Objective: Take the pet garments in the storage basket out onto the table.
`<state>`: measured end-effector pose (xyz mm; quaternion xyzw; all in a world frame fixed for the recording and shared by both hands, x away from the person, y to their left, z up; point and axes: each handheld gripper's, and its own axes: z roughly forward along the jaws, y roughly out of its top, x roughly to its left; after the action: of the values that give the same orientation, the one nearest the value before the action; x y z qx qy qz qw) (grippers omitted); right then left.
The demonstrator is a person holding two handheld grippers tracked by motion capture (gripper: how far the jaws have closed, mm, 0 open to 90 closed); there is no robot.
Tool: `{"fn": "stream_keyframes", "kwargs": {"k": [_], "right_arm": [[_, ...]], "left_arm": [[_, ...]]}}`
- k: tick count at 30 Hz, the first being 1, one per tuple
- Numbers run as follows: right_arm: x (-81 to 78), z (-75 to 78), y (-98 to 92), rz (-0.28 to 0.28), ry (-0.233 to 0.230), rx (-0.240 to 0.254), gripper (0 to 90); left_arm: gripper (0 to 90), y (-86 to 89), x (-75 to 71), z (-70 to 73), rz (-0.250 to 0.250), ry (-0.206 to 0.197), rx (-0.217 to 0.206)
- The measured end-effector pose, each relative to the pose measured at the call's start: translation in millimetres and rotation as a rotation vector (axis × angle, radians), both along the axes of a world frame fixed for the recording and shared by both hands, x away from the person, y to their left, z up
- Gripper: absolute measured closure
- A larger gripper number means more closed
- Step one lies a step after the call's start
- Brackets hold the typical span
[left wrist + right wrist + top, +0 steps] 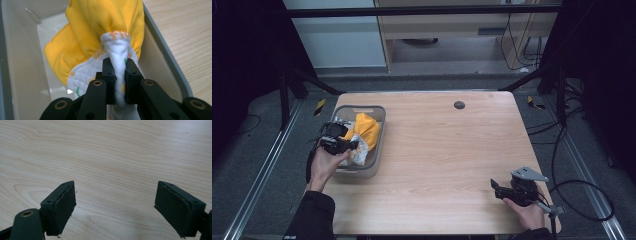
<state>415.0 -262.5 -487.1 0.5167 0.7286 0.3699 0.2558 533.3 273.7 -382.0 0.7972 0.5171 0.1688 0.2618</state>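
In the high view, a grey bin (379,116) at the table's (447,150) left edge holds a yellow-and-white cloth (364,132), with the left gripper (343,145) at it. The left gripper view shows the cloth (105,30) mid-frame over the bin (20,62) — jaws pinched tight on its white quilted fold. In the right gripper view, the right gripper (115,207) hangs over bare wood at lower frame — jaws wide apart, holding nothing.

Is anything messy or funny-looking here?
Nothing looks broken or spilled. The yellow cloth sits bunched up in the grey bin, with its white quilted edge pinched by the left gripper.
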Motion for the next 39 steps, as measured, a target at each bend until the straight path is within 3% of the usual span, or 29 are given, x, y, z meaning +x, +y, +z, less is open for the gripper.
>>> {"fn": "stream_keyframes", "kwargs": {"k": [7,14,23,39], "right_arm": [[-0.4,0.5,0.3,-0.004,0.001,0.004,16.9],[-0.8,1.8,0.6,0.000,-0.019,-0.008,17.1],[-1.0,2.3,0.5,-0.003,-0.025,-0.006,17.3],[-1.2,2.5,0.5,-0.005,-0.026,-0.005,17.3]], "left_arm": [[81.5,0.6,-4.8,11.1,-0.003,-0.034,-0.010],[81.6,1.7,-12.2,26.0,-0.003,-0.076,0.012],[81.6,3.1,-23.7,42.1,-0.014,-0.116,-0.008],[81.6,-9.0,-45.0,65.1,-0.095,-0.165,-0.047]]}}
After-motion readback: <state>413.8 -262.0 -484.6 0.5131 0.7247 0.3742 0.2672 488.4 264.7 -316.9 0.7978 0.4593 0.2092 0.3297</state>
